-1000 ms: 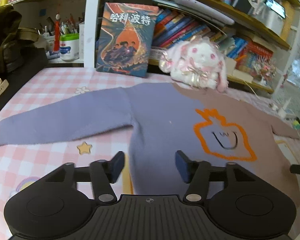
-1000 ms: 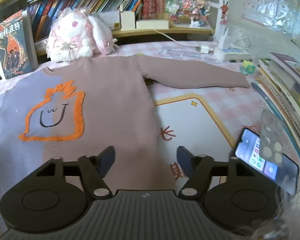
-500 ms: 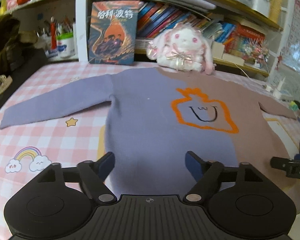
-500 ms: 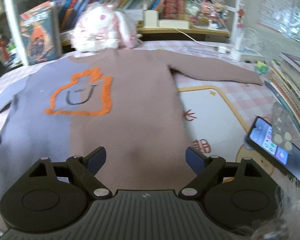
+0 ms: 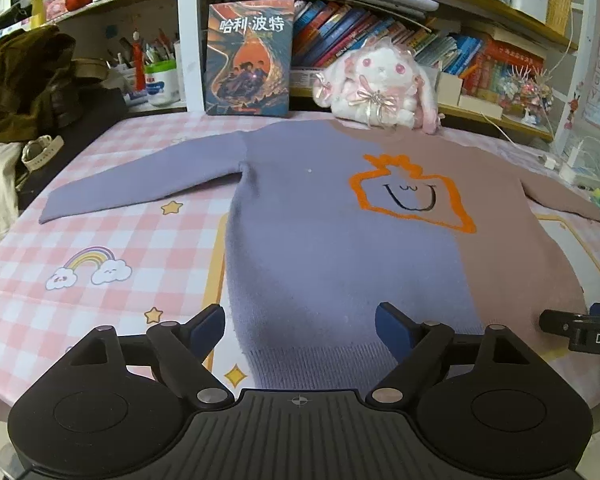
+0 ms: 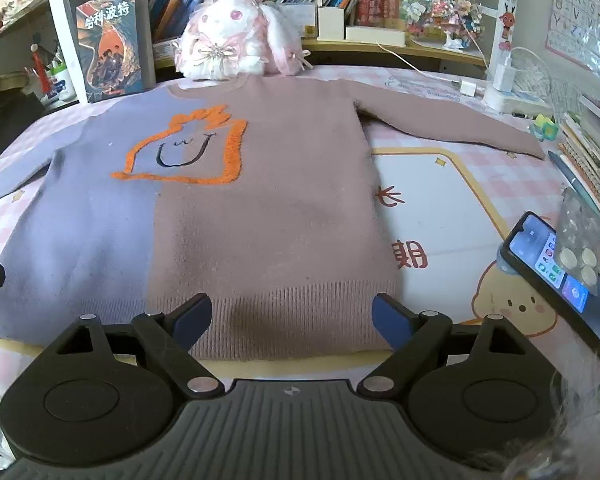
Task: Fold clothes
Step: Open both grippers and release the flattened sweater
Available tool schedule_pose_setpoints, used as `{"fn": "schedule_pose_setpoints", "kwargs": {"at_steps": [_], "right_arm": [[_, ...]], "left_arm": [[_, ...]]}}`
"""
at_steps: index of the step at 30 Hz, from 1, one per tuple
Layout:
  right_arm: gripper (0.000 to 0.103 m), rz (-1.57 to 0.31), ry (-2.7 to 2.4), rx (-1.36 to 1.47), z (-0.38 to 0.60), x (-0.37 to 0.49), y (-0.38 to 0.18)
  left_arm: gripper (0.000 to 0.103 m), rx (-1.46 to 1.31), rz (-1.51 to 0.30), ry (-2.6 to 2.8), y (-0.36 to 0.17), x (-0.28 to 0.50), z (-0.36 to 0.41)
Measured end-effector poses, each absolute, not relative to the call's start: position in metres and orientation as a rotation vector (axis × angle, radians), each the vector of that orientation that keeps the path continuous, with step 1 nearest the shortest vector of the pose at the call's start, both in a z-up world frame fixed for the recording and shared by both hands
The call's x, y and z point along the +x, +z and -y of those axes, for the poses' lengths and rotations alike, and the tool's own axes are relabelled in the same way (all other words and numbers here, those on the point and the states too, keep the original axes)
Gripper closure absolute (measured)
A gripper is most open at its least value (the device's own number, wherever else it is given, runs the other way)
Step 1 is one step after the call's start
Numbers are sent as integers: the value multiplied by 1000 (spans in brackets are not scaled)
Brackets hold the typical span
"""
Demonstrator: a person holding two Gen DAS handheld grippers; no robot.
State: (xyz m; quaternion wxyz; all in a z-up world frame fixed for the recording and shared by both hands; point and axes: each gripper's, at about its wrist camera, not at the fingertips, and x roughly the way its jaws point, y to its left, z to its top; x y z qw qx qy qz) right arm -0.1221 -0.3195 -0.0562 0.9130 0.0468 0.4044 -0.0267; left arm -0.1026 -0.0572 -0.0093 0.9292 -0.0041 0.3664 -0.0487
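You have a table under a pink-and-white checked cloth (image 5: 100, 236) printed with a rainbow and stars. Along its far edge runs a wooden shelf unit (image 5: 500, 4) packed with a row of books (image 5: 380, 36). A white upright post (image 5: 188, 36) divides the shelving. At far right, a letter chart (image 6: 584, 8) hangs on the wall; a white power strip (image 6: 512, 102) sits below it. Dark clothing (image 5: 32, 84) is heaped at far left. Light is soft, even.

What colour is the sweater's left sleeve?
Purple-blue; the left sleeve shows best in the left wrist view.
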Motion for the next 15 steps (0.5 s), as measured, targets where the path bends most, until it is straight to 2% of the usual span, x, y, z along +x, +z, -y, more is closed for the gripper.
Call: {"fn": "schedule_pose_setpoints", "kwargs": {"at_steps": [15], "right_arm": [[15,-805,-129,99,294,-125,-48]], "left_arm": [[17,-4,-733,-189,-16,-91,22]]}}
